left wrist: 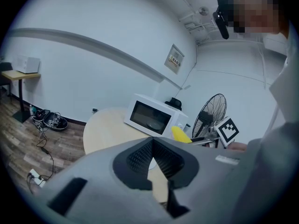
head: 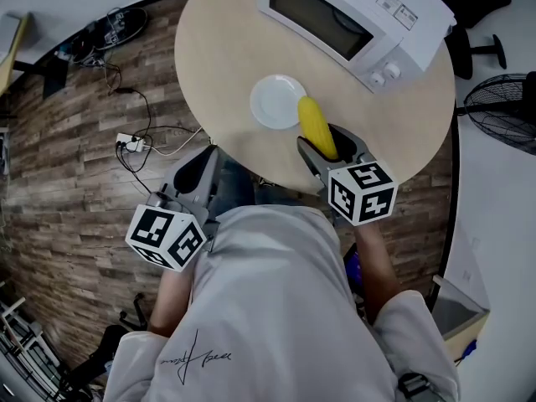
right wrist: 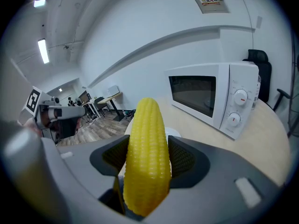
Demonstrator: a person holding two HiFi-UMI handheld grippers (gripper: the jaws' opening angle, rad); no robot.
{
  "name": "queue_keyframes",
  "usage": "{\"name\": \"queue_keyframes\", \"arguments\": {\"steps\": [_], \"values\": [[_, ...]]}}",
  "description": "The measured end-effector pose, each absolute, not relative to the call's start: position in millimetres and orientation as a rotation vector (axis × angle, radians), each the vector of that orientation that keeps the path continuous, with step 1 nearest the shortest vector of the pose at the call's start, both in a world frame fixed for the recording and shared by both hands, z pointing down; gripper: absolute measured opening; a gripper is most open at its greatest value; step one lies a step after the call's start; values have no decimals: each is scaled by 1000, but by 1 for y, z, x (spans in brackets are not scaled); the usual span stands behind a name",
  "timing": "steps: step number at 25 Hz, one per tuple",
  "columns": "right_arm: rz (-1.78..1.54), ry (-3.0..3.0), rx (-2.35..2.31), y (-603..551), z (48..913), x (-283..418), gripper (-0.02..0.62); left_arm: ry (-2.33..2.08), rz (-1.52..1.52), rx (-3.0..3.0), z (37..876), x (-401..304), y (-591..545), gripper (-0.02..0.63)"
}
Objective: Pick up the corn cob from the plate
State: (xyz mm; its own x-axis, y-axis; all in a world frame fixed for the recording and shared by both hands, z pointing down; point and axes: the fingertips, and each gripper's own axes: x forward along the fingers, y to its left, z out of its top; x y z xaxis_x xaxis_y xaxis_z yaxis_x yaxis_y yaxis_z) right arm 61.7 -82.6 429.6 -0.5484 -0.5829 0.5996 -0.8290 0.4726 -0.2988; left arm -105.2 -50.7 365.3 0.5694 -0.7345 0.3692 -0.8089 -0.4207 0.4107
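Right hand-held gripper (head: 327, 143) clamping corn cob (head: 314, 122), plate (head: 270, 99) near table (head: 222, 57) edge

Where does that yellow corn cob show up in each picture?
Head view: corn cob right of centre, at the white plate's right edge.
Left gripper view: small, right of centre, by the microwave.
Right gripper view: centre foreground, clamped in the right claw.
Shared landmark: the microwave.

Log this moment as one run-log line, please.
right gripper: shut on corn cob, over plate edge | left gripper: shut, empty, off table | plate: bare
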Motion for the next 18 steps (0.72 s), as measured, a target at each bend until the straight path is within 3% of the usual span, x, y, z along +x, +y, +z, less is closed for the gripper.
{"name": "queue_keyframes", "arguments": {"steps": [18], "values": [[741, -2421, 1230, -66, 383, 69, 270, -1265, 157, 2263, 360, -109, -43, -9]]}}
